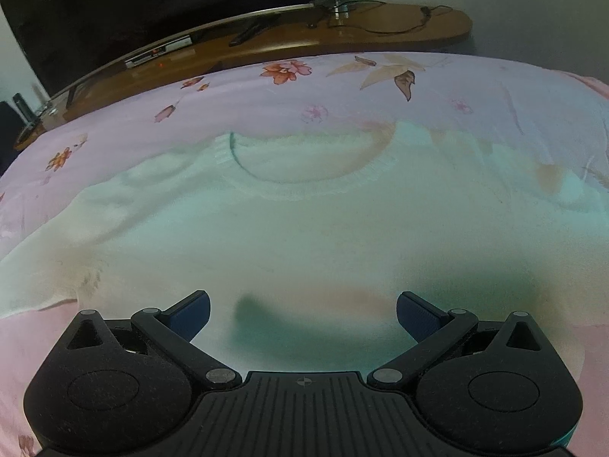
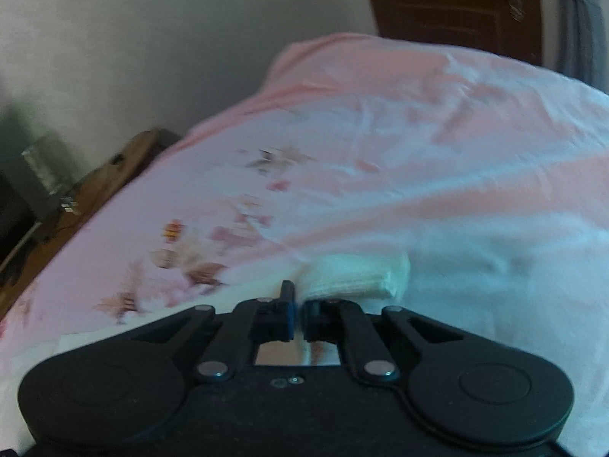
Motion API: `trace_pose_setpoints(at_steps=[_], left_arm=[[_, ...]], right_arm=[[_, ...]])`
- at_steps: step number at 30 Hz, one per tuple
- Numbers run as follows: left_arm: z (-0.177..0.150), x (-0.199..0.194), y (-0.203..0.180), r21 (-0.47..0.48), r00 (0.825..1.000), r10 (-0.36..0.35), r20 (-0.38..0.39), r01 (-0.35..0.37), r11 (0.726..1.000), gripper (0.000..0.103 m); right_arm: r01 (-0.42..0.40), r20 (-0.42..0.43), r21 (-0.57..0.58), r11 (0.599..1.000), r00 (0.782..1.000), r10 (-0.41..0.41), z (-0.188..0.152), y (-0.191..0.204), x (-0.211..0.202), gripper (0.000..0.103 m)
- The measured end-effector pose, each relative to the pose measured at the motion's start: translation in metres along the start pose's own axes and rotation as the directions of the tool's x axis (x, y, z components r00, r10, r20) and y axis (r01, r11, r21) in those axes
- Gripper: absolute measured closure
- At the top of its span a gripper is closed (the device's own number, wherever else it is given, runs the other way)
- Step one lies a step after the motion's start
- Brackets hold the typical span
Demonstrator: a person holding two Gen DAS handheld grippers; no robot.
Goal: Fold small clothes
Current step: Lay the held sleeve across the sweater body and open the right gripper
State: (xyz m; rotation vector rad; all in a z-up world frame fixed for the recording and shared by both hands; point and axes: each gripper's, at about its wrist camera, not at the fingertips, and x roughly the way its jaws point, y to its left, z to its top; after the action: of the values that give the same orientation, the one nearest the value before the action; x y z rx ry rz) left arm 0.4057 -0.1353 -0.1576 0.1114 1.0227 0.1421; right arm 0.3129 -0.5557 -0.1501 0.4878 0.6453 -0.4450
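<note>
**Hand-held gripper pinch on the cuff may be too thin**

My right hand-held gripper (image 2: 298,314) has its jaws drawn together on a sliver of white knit; the sweater's ribbed cuff (image 2: 357,276) bunches just past the tips, toward 1 o'clock. From this blurred view I judge the bite shallow, so the fabric could slip out once I pull the sleeve across.

My left hand-held gripper (image 1: 302,316) is spread wide, holding nothing, above the lower body of the white sweater (image 1: 304,228), which lies flat on the floral bed sheet (image 1: 380,91) with its neckline (image 1: 304,175) at 12 o'clock. If I drag the sleeve without pinning the body, the whole garment may slide and wrinkle, spoiling the fold line.
</note>
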Motion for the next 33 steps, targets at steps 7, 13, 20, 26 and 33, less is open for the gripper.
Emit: trace_pose_setpoints(at_steps=[7, 13, 20, 26, 33], left_arm=[[-0.004, -0.007, 0.034, 0.019, 0.999, -0.049, -0.001, 0.049, 0.999, 0.0], [-0.006, -0.012, 0.081, -0.043, 1.0, -0.002, 0.013, 0.003, 0.999, 0.0], [-0.014, -0.005, 0.13, -0.13, 1.0, 0.03, -0.006, -0.031, 0.991, 0.0], [-0.017, 0.004, 0.141, -0.175, 0.998, -0.05, -0.04, 0.043, 0.984, 0.0], [-0.021, 0.006, 0.141, -0.237, 0.985, -0.173, -0.023, 0.163, 0.958, 0.0]], right_arm=[[-0.213, -0.018, -0.143, 0.967, 0.977, 0.212, -0.009, 0.09, -0.014, 0.098], [-0.432, -0.132, -0.255, 0.865, 0.902, 0.412, -0.044, 0.197, -0.026, 0.098], [-0.606, -0.365, -0.317, 0.73, 0.788, 0.496, -0.121, 0.296, -0.014, 0.098], [-0.664, -0.494, -0.375, 0.647, 0.734, 0.466, -0.17, 0.325, -0.02, 0.037], [-0.722, -0.517, -0.339, 0.604, 0.679, 0.522, -0.157, 0.305, -0.043, 0.043]])
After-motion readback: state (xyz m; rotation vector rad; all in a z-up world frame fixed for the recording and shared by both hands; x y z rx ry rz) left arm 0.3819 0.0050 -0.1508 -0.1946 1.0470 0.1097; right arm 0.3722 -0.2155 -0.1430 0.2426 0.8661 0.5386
